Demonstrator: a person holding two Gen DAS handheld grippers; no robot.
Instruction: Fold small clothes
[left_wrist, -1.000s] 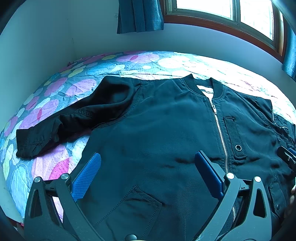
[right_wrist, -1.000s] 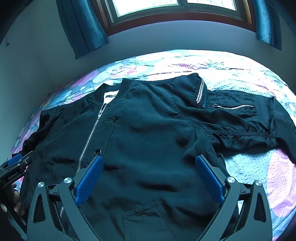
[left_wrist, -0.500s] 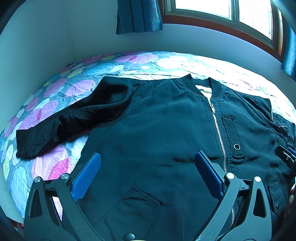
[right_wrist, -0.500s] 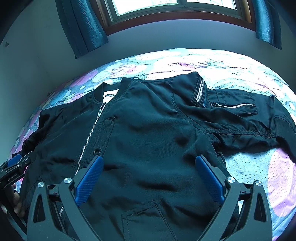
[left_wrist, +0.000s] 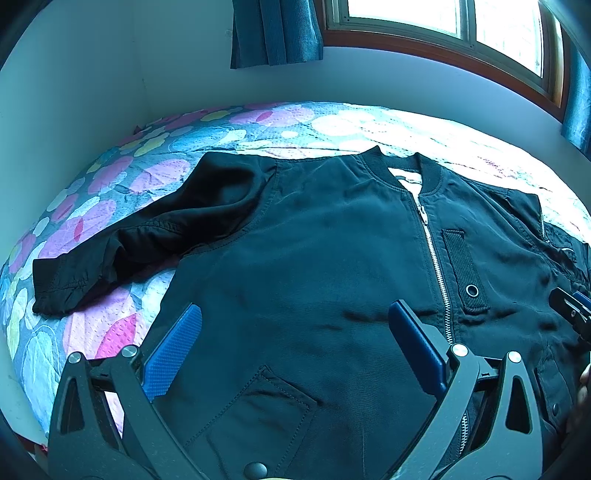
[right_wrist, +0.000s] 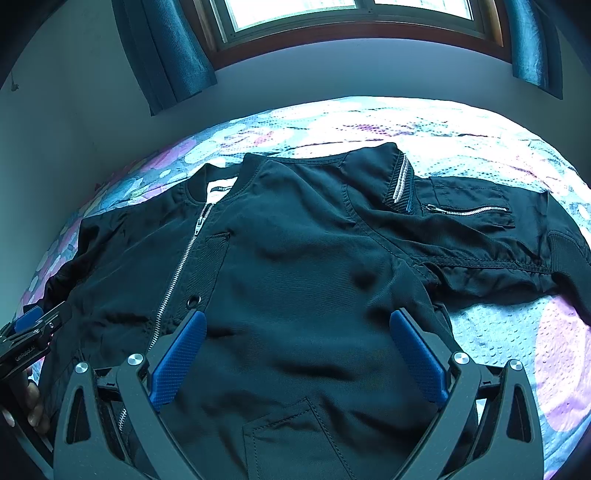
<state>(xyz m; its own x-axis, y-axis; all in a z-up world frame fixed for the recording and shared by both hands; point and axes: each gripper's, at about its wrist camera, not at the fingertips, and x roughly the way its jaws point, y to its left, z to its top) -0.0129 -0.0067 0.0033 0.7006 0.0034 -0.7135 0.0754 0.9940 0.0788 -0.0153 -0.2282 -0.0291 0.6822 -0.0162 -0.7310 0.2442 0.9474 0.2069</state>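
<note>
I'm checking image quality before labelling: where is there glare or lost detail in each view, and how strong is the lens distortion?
Left wrist view: the window is blown out, the quilt beneath it washed white, and the black jacket is dark yet sharp. Right wrist view: the same overexposure on the far quilt; jacket folds stay readable. Both views: heavy fisheye bending, dark corners, bluish cast.

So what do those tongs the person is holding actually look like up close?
Each of the tongs, left and right, is a matte black plastic frame with triangular cutouts and round silver bolts. The two fingers carry flat, bright blue pads with a fine dotted texture. The left tongs' body, seen from the right camera, bears small white lettering too small to read.
</note>
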